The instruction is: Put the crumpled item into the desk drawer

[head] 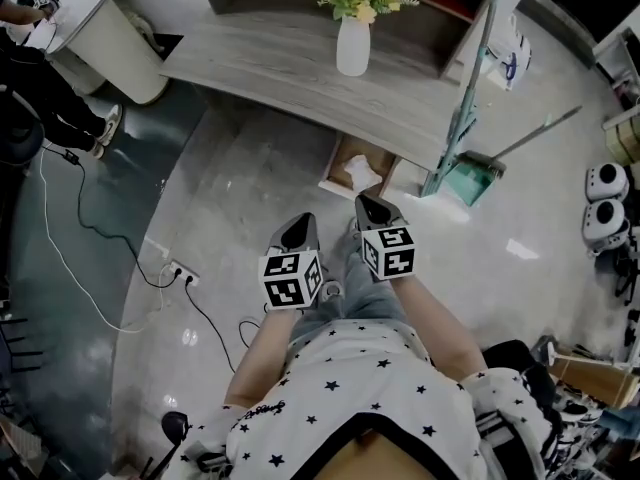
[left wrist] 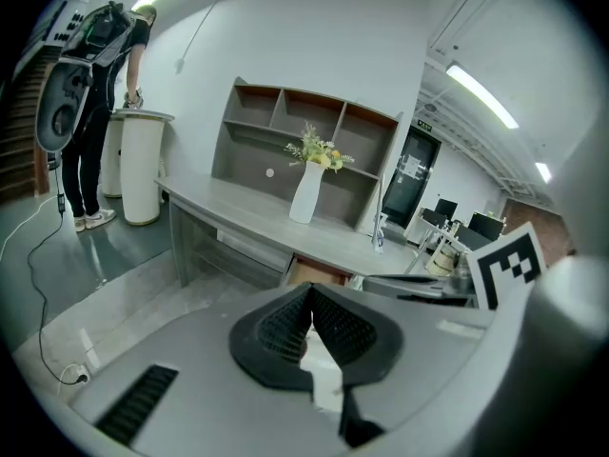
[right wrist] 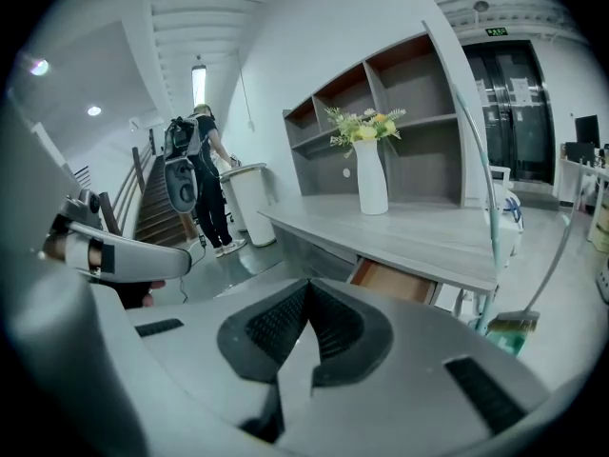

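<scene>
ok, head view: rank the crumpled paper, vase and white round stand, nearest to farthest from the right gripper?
1. crumpled paper: in the open drawer, just ahead of the right gripper.
2. vase: on the desk, straight ahead beyond the drawer.
3. white round stand: far off to the left, past the desk's end.

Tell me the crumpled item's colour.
The crumpled item is white, clearest in the head view.

Vase (head: 353,46) stands on the bench (head: 270,63). Drawer (head: 340,163) hangs open beneath the bench, crumpled item (head: 362,175) inside. Dustpan (head: 470,180) lies right of it.
</scene>
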Available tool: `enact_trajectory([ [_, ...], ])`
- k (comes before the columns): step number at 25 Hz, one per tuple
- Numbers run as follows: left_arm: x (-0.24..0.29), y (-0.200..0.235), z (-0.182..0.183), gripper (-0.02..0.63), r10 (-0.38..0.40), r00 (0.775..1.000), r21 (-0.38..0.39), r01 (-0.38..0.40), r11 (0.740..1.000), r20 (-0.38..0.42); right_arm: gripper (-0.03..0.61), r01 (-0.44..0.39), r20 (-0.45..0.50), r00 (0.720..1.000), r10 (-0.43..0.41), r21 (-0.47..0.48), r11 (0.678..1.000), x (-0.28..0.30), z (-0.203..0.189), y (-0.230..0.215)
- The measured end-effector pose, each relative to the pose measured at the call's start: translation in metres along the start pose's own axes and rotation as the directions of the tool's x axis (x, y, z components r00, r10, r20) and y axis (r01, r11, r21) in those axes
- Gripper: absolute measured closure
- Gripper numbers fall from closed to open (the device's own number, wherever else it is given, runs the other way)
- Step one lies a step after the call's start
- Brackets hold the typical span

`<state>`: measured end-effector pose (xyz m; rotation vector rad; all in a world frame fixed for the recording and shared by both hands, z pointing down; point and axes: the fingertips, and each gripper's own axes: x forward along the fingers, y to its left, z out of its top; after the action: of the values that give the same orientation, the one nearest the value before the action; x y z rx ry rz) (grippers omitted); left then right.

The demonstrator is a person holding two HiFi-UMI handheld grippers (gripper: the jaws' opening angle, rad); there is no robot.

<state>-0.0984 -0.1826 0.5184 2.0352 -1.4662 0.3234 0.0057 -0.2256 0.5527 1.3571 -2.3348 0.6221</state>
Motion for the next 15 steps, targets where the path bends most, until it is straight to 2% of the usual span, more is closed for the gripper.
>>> enact_trajectory([
  [9,-0.037,-0.007,-0.003,0.601,-0.021,0.999,0.033,0.020,0.999,0.025,0.584,-0.039,0.055,0.998,0.039,-0.011,0.999,-0.044,0.006,0.037],
  [15,-0.053,-0.011,-0.008,0.601,-0.025,0.999,0.063,0.023,0.998,0.028,0.584,-0.040,0.084,0.996,0.042,-0.023,0.999,-0.065,0.009,0.044],
])
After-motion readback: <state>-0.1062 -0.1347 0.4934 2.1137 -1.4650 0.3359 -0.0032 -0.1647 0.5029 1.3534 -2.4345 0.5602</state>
